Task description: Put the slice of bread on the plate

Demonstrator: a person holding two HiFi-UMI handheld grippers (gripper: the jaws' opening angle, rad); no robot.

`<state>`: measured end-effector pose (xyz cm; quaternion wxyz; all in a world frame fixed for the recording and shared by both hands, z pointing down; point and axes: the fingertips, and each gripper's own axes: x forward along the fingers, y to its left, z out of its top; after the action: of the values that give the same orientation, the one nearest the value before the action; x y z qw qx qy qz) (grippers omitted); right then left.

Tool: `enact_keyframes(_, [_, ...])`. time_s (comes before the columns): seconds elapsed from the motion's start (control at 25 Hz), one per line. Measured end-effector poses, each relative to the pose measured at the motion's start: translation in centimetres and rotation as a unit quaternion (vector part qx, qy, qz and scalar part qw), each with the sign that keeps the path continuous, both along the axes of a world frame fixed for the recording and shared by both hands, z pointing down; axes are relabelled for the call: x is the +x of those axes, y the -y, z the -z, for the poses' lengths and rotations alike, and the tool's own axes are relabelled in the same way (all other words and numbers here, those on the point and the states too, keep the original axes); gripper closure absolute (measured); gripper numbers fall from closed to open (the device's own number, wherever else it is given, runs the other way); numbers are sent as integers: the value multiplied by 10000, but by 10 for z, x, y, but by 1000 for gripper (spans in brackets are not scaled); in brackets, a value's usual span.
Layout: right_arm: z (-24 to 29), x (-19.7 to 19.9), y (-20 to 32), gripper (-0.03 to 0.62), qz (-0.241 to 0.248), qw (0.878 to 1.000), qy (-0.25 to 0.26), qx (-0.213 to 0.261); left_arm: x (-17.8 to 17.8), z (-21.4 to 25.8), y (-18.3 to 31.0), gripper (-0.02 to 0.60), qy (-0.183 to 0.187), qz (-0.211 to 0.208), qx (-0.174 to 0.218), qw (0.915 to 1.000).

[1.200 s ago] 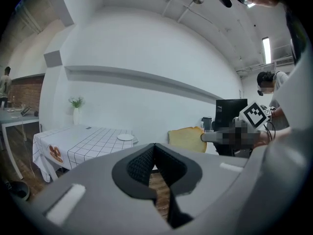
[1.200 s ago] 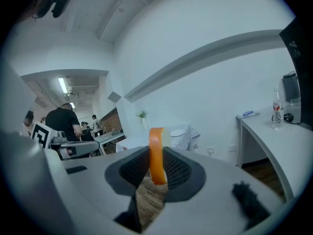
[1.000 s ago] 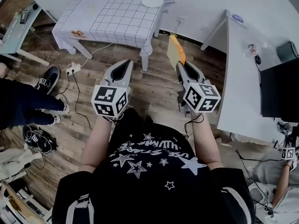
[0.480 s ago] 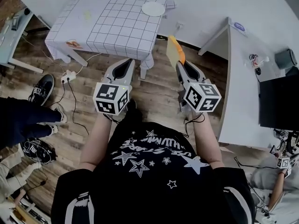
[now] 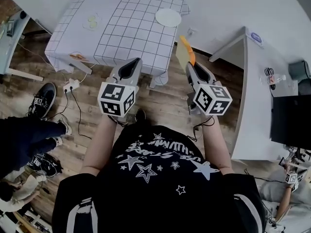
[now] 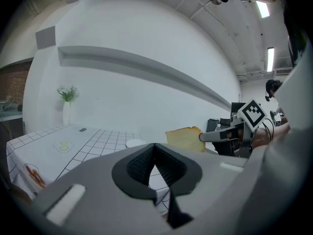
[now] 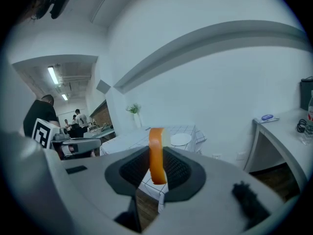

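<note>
Pinching the slice of bread (image 7: pixel 156 151) by one edge, the right gripper (image 5: pixel 194 69) risks it slipping short of the plate (image 5: pixel 168 17); the left gripper (image 6: pixel 154 148) is closed, empty.

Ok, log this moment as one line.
right gripper: shut on orange-crusted bread slice | left gripper: shut, empty | round white plate: bare, on grid-cloth table
</note>
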<state>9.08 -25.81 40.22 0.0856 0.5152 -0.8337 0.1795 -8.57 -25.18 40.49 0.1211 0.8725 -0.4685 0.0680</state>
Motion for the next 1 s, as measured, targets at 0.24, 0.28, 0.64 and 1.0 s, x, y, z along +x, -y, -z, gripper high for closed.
enact_keyframes(0.24, [-5,-18,33,507,-177,9998,-54,-62,-17,-8,36,572,-54,-171,-111,9998])
enact_keyframes(0.28, [-5,-20,36,507,-203,9997,-70,-70,-19,-9,40,572,-58,-218,-123,9997])
enact_keyframes(0.64, [-20,-6,52,507,-419,9985,-249,-248,-18,-19,71,572,-56,-410,-241,9989])
enact_keyframes(1.0, [-27,-17,129,506,107,9995,-219,-179,-7,-20,119,572,91,-146,-253,9995])
